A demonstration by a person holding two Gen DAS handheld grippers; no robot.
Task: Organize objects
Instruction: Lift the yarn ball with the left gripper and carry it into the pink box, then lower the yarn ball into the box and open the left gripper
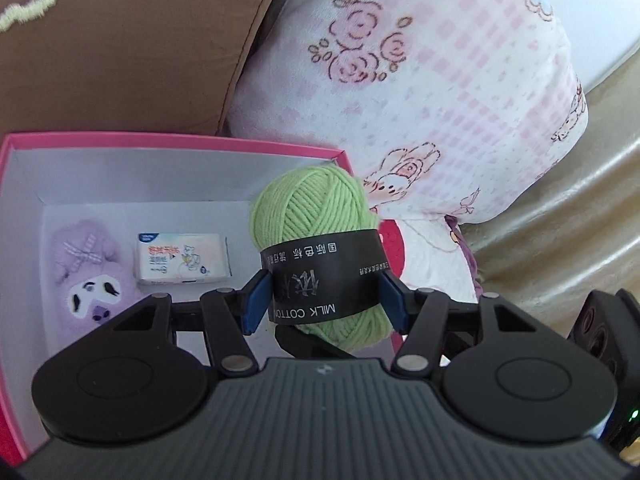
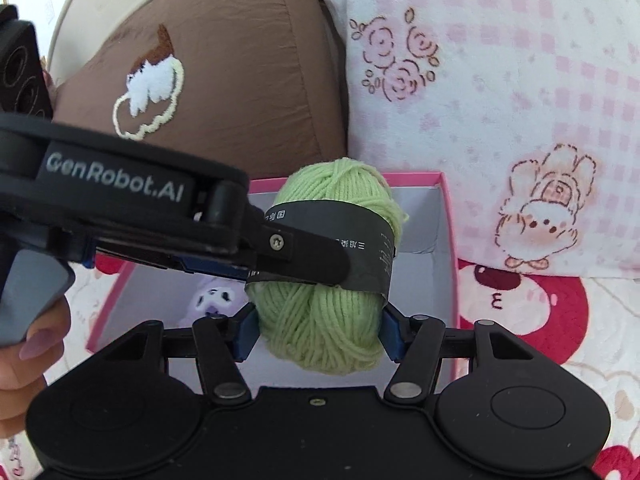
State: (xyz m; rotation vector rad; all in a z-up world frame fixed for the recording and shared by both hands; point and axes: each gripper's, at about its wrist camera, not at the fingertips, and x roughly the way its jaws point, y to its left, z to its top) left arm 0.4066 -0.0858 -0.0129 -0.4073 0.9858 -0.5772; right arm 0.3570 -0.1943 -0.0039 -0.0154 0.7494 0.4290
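A ball of light green yarn (image 1: 316, 208) with a black paper band hangs over the right part of an open pink box (image 1: 180, 142). My left gripper (image 1: 324, 300) is shut on it, its blue pads pressing the band from both sides. My right gripper (image 2: 316, 332) is also shut on the yarn (image 2: 340, 188), lower down on the bare wool. In the right wrist view a finger of the left gripper (image 2: 304, 256) reaches in from the left across the band. In the white-lined box lie a purple plush item (image 1: 88, 272) and a small tissue pack (image 1: 182, 258).
A brown embroidered cushion (image 1: 120, 40) and a pink checked pillow (image 1: 440, 80) rise close behind the box. The box's right wall (image 2: 448, 216) borders bedding with a red cartoon print (image 2: 520, 300). A person's hand (image 2: 32, 340) holds the left gripper's handle. Golden fabric (image 1: 580, 220) lies at the right.
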